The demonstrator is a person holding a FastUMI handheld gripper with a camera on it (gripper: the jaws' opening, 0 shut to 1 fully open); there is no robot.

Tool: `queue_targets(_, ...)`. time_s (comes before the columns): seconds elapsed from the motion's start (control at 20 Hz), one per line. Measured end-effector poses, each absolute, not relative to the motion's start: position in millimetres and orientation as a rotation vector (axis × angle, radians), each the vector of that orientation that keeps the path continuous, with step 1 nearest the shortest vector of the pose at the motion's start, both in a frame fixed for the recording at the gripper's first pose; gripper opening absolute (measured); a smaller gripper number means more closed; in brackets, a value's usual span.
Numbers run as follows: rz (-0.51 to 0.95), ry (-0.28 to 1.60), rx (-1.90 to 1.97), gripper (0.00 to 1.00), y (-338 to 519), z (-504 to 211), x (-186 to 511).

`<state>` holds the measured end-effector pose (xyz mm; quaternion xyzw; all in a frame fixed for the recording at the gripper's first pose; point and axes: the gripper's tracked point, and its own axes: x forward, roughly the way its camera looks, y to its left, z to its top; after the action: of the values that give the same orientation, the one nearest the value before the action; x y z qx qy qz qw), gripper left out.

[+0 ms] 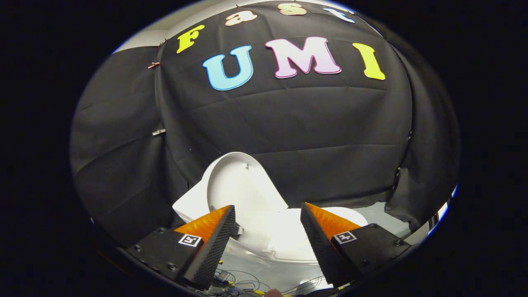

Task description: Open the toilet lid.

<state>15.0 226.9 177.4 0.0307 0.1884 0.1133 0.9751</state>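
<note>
Both fingers [214, 231] of the spread tongs [268, 225] partly hide the raised toilet lid [239, 185].

The pale grey floor [383, 214] carries a white glossy toilet [288, 241], its rounded lid [239, 185] raised and tilted back toward the black cloth wall. Thin tangled cables [247, 284] lie on the floor below the toilet's front.

wall: creased black cloth [288, 123] | floor: pale [383, 216] | wires [247, 284] below
</note>
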Motion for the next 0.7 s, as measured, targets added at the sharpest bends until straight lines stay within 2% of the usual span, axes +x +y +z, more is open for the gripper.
queue_targets(0.2, 0.2, 0.373, 0.066, 1.0, 190.9, 160.1, 20.2)
queue_targets(0.35, 0.197, 0.296, 0.034, 0.99, 162.1, 152.9, 27.3)
queue_targets(0.7, 0.12, 0.267, 0.032, 1.0, 91.3, 98.7, 33.5)
